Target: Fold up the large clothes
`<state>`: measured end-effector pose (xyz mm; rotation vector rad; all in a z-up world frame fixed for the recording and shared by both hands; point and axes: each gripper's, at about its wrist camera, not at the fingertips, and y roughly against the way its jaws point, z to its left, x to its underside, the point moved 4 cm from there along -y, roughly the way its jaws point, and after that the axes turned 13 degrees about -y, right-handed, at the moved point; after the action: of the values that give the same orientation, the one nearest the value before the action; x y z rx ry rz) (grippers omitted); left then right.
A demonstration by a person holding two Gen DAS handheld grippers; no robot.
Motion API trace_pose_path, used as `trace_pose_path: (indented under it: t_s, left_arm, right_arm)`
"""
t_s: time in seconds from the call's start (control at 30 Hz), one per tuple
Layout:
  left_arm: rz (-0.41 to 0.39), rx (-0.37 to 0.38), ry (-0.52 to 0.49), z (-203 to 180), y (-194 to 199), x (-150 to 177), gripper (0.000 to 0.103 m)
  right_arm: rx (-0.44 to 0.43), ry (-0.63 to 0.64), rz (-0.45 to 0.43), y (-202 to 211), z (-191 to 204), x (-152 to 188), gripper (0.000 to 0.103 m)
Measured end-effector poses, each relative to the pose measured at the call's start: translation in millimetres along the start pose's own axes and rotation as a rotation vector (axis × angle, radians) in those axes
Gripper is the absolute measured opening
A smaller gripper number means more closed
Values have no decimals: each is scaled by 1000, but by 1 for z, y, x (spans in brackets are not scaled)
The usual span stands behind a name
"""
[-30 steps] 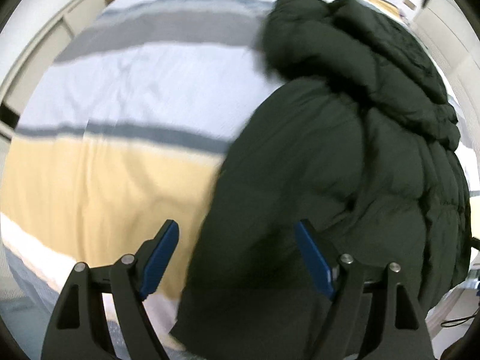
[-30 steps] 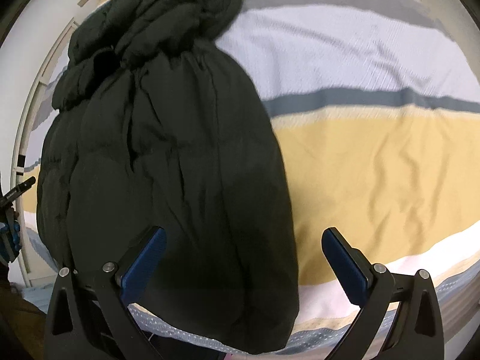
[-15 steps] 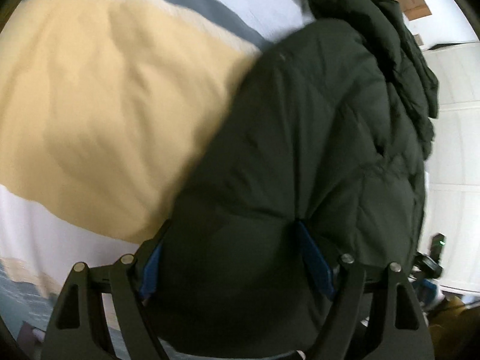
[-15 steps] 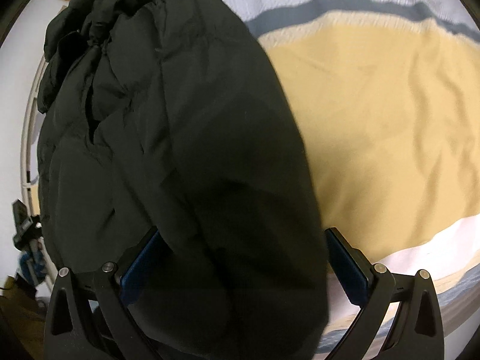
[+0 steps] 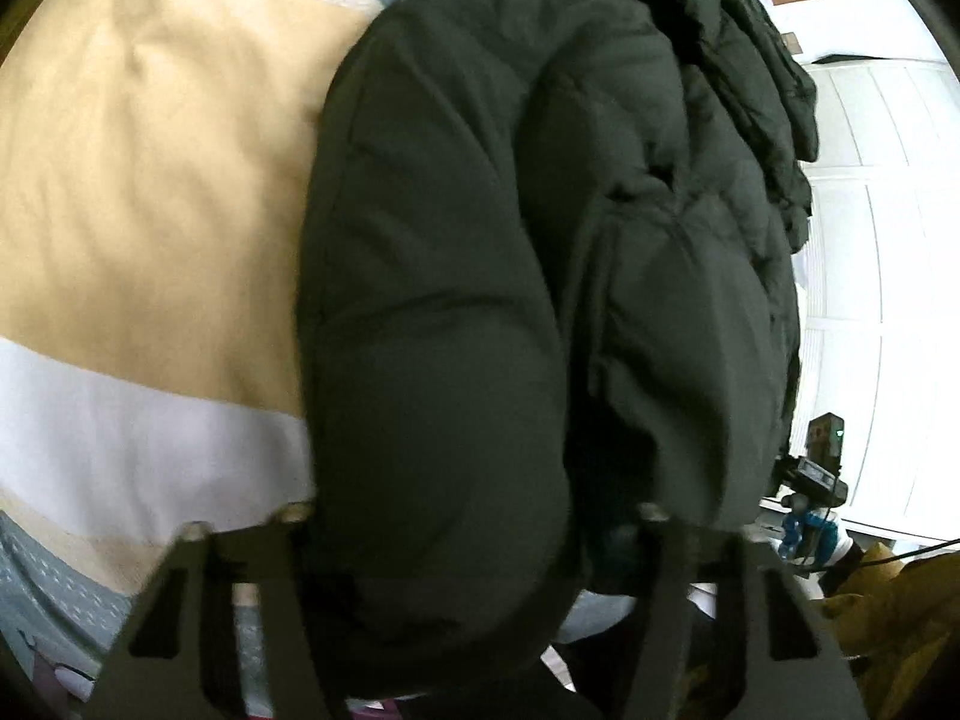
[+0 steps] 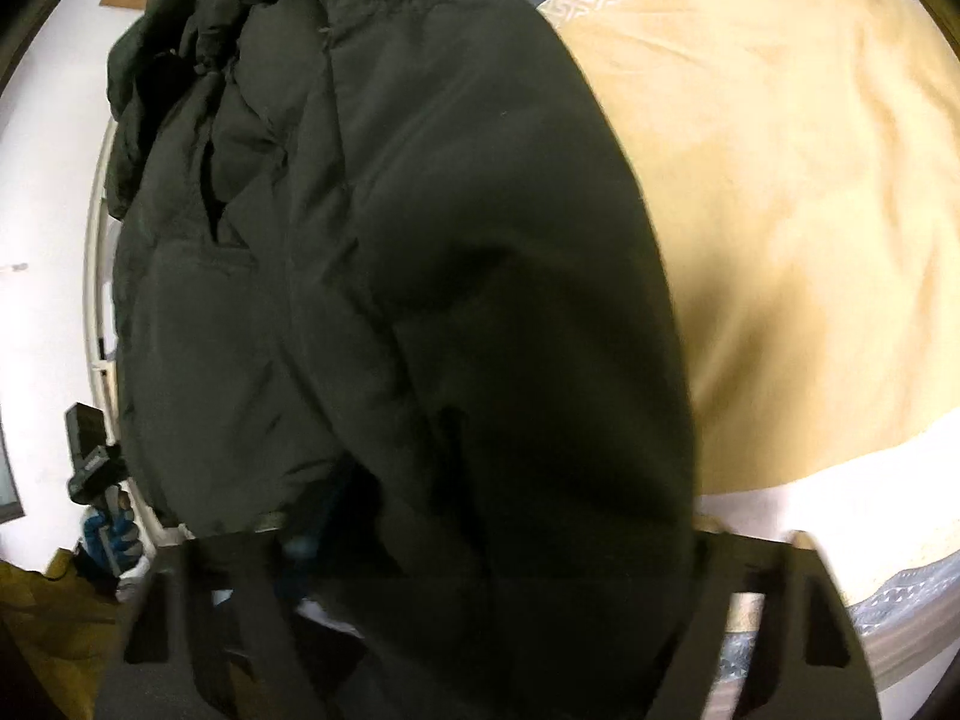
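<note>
A dark green puffer jacket lies lengthwise on a striped bedspread, its hem end nearest me. In the left wrist view my left gripper stands wide around the hem, and the padded fabric bulges between its fingers and hides the pads. In the right wrist view the jacket fills the middle, and my right gripper also stands wide around the hem, its fingertips buried in the fabric. Both sets of jaws are spread, not closed on the cloth.
The bedspread has yellow, white and grey stripes; its near edge runs under the right gripper. White cabinet doors stand beside the bed. The other hand-held gripper shows at the far left.
Both grippers have moved forward and down onto the jacket's hem end. The blue pads, clear before, are now buried in the fabric.
</note>
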<state>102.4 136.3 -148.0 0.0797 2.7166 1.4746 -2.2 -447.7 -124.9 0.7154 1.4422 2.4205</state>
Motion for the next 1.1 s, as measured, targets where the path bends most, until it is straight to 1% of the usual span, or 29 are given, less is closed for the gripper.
trace_pose_path:
  t_s: [0.03,0.07,0.1,0.13,0.17,0.2,0.23,0.3,0.37,0.4,0.47,0.63,0.7,0.73,0.8,0.9,0.93,1.0,1.03,1.07,1.1]
  left_arm:
    - [-2,-2,-1,-5,-2,-3,32]
    - [-8,-10,-3,-10,1,-3,28]
    - [-11,-15,-5,-13,3,-4,21]
    - [-15,-28,-10,-18,7,-5,18]
    - [-17,-36,-14,-20,11,-6,16]
    - [-21,-47,-21,-26,14,-8,15]
    - [-25,-50,-24,-23,21,-9,14]
    - [-44,-43,-25,-37,27,-15,14]
    - [-78,-27,-12,-45,40,-20,13]
    - [-102,-15,0,-48,49,-24,13]
    - [-144,-3,7,-56,63,-34,12]
    - [-255,-10,-18,-78,106,-69,12]
    - [-292,-16,-38,-79,126,-78,12]
    - [-322,-16,-48,-86,137,-89,12]
    - [-363,-4,-51,-93,152,-106,12]
    - [-437,17,-53,-98,176,-139,12]
    - [-461,25,-48,-99,185,-151,12]
    - [-508,40,-25,-96,200,-181,12]
    - [-520,41,-18,-96,203,-191,12]
    - [-535,42,-12,-95,208,-207,12]
    - [-546,42,-10,-93,212,-219,12]
  right_arm:
    - [-24,-3,12,2,-1,2,51]
    - [-39,-1,22,5,-2,4,40]
    - [-57,10,33,7,1,6,31]
    - [-63,26,39,9,5,7,28]
    - [-68,44,46,11,9,10,23]
    - [-70,57,52,12,14,10,20]
    - [-65,92,63,15,22,13,18]
    - [-48,141,62,19,34,16,13]
    - [-57,175,36,34,42,13,11]
    - [-66,185,20,43,50,6,11]
    - [-81,211,-27,63,65,0,10]
    - [-99,280,-172,118,106,-20,9]
    - [-103,308,-219,138,116,-30,9]
    - [-109,327,-245,151,118,-36,9]
    - [-120,362,-305,173,139,-48,9]
    - [-143,372,-368,205,148,-71,9]
    - [-158,367,-397,216,157,-83,9]
    - [-176,347,-431,231,167,-106,9]
    - [-181,339,-437,235,168,-110,9]
    - [-185,322,-447,233,186,-126,9]
    - [-184,309,-455,234,194,-136,9]
